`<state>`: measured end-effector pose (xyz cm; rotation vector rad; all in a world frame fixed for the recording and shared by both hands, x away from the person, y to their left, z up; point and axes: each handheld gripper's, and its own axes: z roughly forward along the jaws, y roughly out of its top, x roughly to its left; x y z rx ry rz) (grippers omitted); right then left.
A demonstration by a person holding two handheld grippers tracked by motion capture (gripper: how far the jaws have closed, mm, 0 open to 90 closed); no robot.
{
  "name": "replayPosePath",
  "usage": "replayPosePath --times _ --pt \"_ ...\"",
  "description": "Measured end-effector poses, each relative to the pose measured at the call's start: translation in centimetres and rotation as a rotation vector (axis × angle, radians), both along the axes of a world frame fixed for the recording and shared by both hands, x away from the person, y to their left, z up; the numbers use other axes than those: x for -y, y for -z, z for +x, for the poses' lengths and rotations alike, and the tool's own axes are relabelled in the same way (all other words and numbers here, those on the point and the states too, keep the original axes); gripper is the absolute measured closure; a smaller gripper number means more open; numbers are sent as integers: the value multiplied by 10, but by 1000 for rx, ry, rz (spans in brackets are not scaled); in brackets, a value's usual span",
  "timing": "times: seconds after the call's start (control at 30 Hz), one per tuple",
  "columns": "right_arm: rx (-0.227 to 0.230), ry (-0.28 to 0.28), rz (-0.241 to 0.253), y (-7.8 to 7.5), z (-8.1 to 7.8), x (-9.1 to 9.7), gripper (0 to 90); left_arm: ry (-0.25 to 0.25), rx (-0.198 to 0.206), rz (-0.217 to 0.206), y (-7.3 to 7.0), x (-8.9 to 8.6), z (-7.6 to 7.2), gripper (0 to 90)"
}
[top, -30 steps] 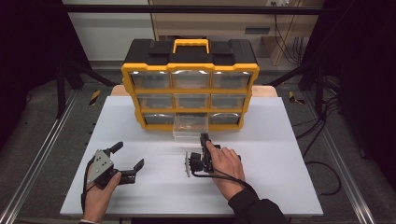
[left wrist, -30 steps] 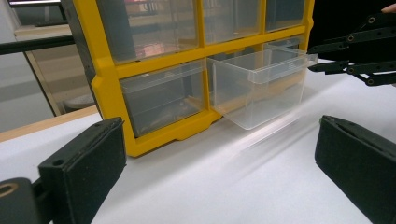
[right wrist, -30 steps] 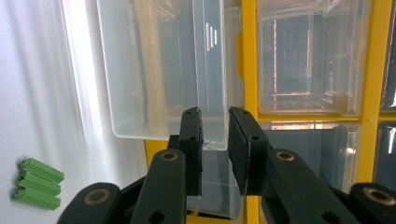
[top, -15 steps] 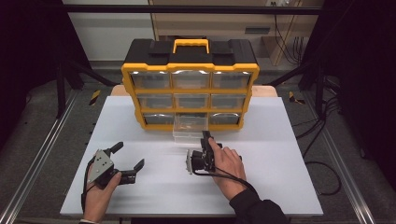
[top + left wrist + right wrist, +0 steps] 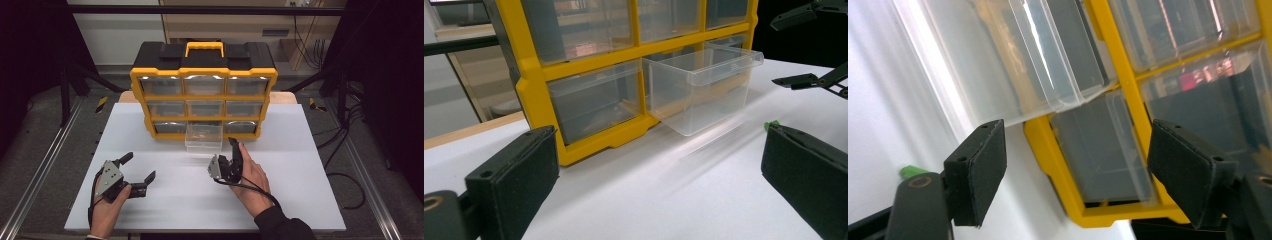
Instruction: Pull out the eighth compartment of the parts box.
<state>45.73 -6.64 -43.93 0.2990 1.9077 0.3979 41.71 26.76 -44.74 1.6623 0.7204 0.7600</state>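
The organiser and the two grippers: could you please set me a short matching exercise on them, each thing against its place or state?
Things:
1. Organiser
2. Bottom middle drawer
3. Left gripper
4. Right gripper

Places or states:
A. Clear, pulled out over the table
B. Jaws open, near the table's left front
C. Yellow frame, black top, at the table's back edge
D. Jaws just opened, empty, right of the open drawer's front

Pairs: 1-C, 2-A, 3-B, 4-D
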Motion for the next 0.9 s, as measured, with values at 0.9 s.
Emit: replayPosePath --times 0.9 --pt "-314 7 524 -12 19 59 137 -3 13 -11 -2 -2 0 10"
